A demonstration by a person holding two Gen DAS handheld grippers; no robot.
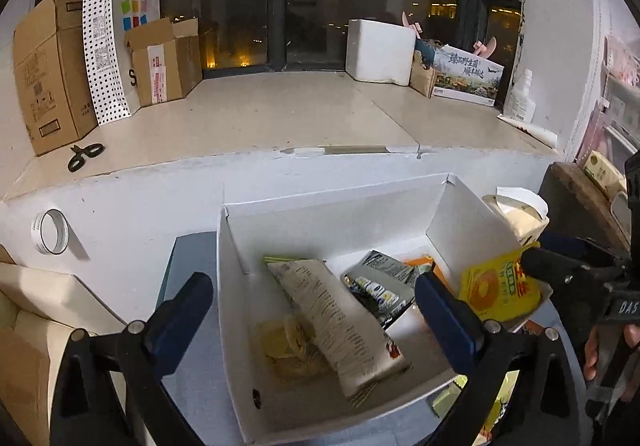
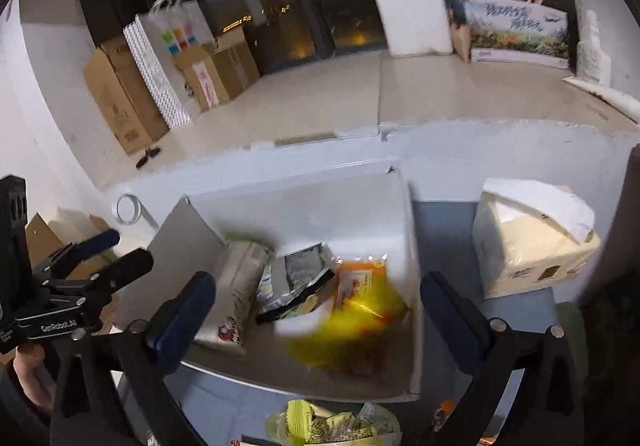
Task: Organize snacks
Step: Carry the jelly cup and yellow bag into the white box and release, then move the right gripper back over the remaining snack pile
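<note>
A white cardboard box [image 1: 400, 201] stands open below both grippers and holds several snack packets. In the left wrist view a long beige packet [image 1: 336, 322] lies in its middle, and dark packets [image 1: 380, 282] lie behind it. My left gripper [image 1: 312, 298] is open and empty over the box. My right gripper [image 2: 316, 302] is open above the box [image 2: 292, 189]. A yellow snack packet [image 2: 352, 330] is blurred below it, over the box's right side, free of the fingers. In the left wrist view the same yellow packet [image 1: 496, 290] sits at the right gripper's fingertips [image 1: 536, 258].
More snack packets [image 2: 332, 422] lie in front of the box. A cream tissue pack [image 2: 532, 242] stands to its right. A tape roll [image 1: 50, 232] leans on the white wall at left. Scissors [image 1: 84, 155], cardboard boxes [image 1: 48, 69] and a foam box [image 1: 380, 49] sit on the window ledge.
</note>
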